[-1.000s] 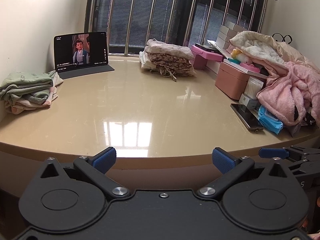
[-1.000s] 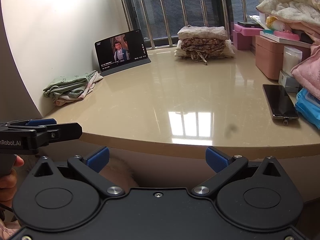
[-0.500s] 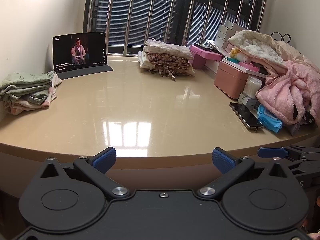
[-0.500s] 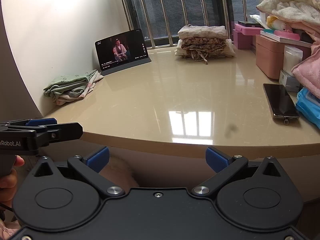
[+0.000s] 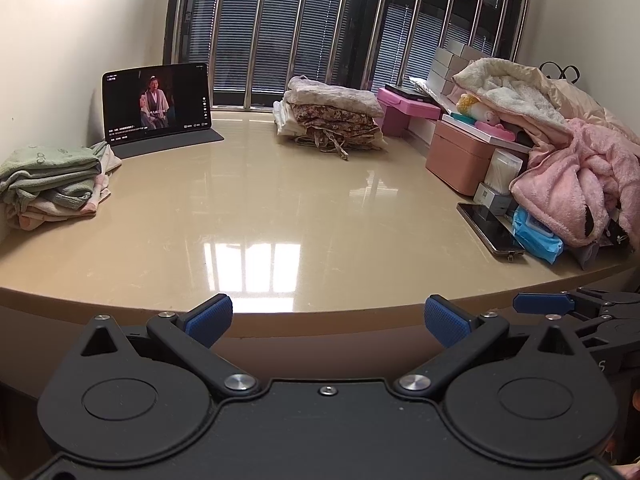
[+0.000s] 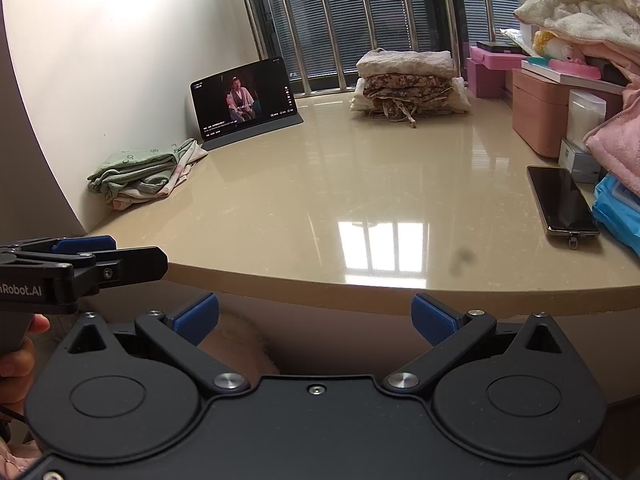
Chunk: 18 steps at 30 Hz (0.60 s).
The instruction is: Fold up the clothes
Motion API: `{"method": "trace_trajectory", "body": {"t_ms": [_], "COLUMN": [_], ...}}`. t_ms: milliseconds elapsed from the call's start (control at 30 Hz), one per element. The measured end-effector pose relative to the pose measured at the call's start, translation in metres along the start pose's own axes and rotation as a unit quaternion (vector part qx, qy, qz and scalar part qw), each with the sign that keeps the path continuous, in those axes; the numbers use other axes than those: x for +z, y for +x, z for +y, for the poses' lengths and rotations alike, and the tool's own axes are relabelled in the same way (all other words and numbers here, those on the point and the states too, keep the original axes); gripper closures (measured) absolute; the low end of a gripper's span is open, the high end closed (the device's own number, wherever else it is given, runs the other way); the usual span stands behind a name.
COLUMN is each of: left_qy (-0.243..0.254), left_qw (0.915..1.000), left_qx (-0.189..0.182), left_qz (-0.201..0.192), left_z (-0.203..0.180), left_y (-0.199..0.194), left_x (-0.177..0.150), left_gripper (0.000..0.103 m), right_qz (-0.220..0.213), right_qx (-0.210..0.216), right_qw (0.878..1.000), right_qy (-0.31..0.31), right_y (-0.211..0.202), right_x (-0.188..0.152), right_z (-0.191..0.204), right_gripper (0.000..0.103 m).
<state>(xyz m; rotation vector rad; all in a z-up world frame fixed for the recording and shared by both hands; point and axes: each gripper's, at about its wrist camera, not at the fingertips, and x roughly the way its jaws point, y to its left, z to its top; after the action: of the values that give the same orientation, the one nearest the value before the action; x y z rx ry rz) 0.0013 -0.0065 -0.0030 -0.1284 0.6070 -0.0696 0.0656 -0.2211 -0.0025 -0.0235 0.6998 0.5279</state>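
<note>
A loose pile of green and pink clothes (image 5: pixel 52 184) lies at the table's left edge, also in the right wrist view (image 6: pixel 144 174). A folded stack of clothes (image 5: pixel 332 114) sits at the back by the window, also in the right wrist view (image 6: pixel 408 80). A pink fleece garment (image 5: pixel 576 184) is heaped at the right. My left gripper (image 5: pixel 328 318) is open and empty, in front of the table's near edge. My right gripper (image 6: pixel 316 318) is open and empty, also short of the table edge.
A beige glossy table (image 5: pixel 260 208) fills both views. A tablet (image 5: pixel 158 102) playing video stands at the back left. A phone (image 5: pixel 490 228), a blue wipes pack (image 5: pixel 536 236) and pink boxes (image 5: pixel 460 160) crowd the right side. The left gripper shows in the right wrist view (image 6: pixel 84 268).
Both grippers stay open and almost still; the left view has shifted very slightly. The picture on the tablet has changed.
</note>
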Motion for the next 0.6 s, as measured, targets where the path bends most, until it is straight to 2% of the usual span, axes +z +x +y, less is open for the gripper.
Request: {"method": "trace_trajectory", "body": {"t_ms": [600], "left_qy": [0.000], "left_qw": [1.0000], "left_qx": [-0.001], "left_qz": [0.002], "left_z": [0.0005], "left_y": [0.0004], "left_x": [-0.0007], "left_gripper": [0.000], "right_qz": [0.002], "right_qx": [0.002], "right_qw": [1.000], "right_qy": [-0.003], "right_y": [0.0005], "right_x": [0.0007], "right_z": [0.0002], "right_gripper": [0.000]}}
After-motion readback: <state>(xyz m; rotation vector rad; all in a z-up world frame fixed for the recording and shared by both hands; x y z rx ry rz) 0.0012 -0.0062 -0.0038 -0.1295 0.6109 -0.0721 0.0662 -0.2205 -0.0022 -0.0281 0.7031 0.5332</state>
